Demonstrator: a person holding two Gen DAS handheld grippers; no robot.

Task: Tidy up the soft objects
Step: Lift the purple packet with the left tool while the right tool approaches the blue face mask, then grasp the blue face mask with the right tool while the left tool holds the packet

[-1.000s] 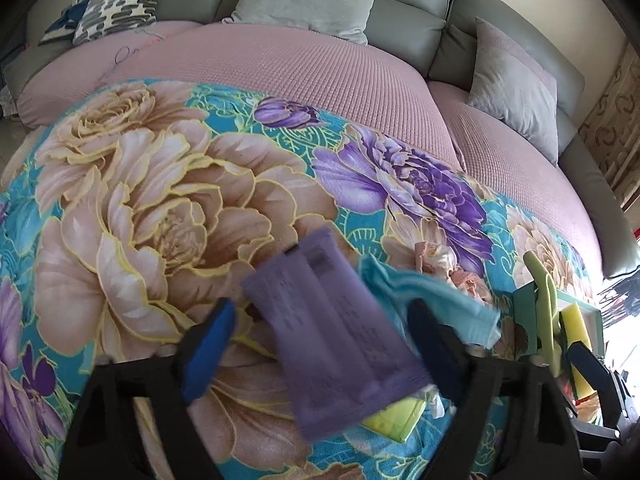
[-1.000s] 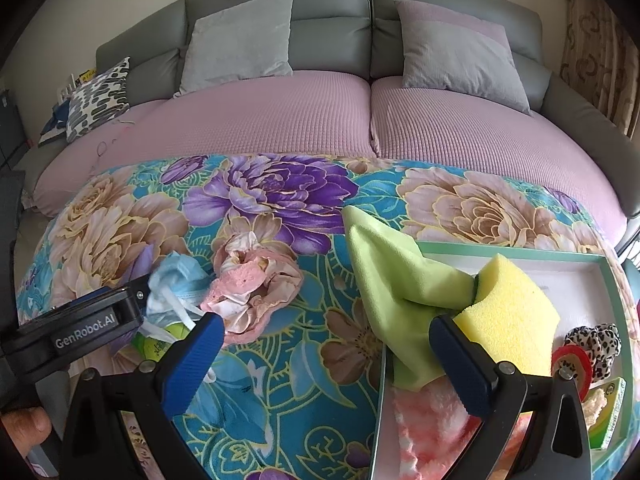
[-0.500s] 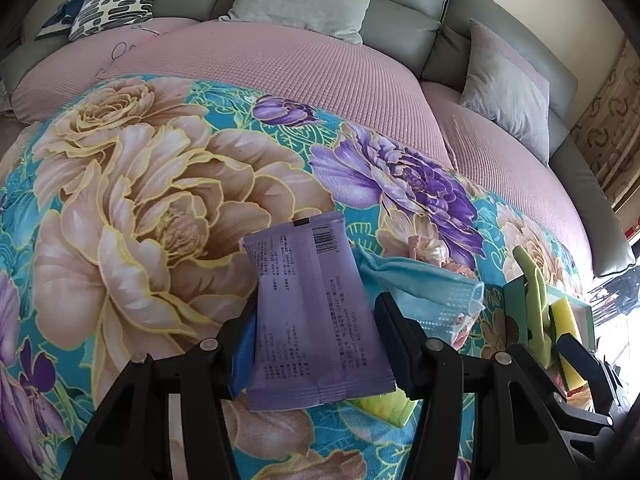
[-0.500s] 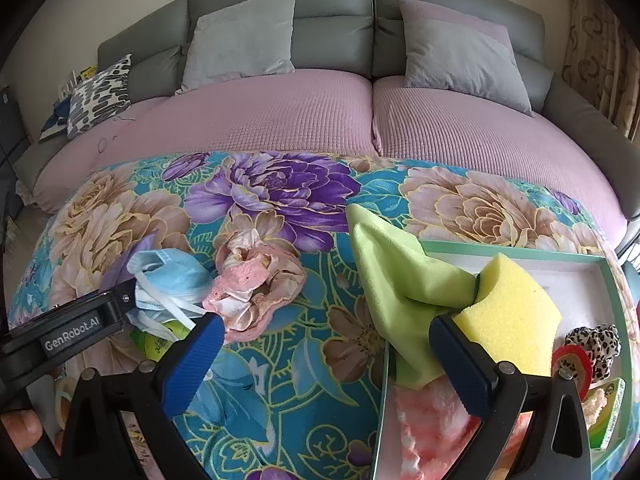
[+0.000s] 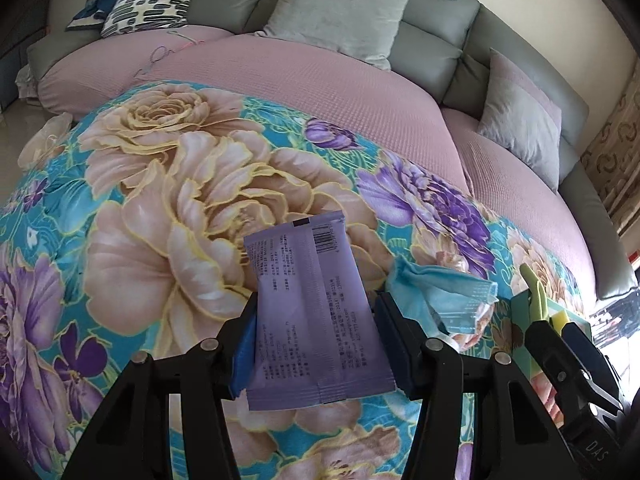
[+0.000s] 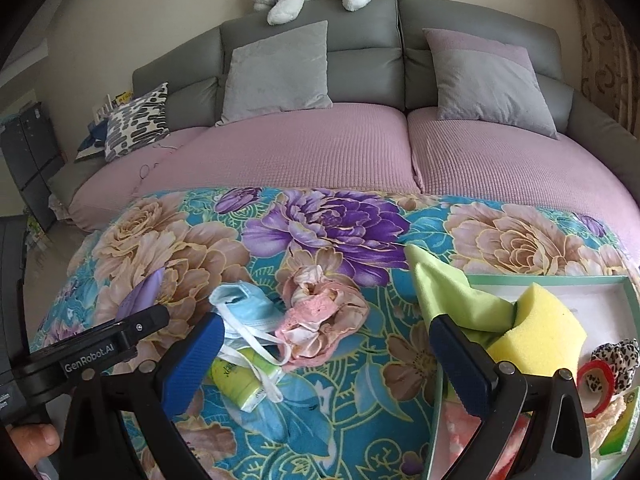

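Your left gripper (image 5: pixel 316 344) is clamped on the purple packet (image 5: pixel 310 312): light, limp, slick film, so hold mid-body; your right gripper (image 6: pixel 324 356) stands apart, tray (image 6: pixel 548 279) at 3 o'clock

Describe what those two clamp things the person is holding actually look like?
Both are black plastic frames with round silver rivets. Each ends in two flat blue fingers with ribbed pads. The left gripper carries white "GenRobot.AI" lettering on its side; the right gripper looks the same build. No cables or sleeves show.
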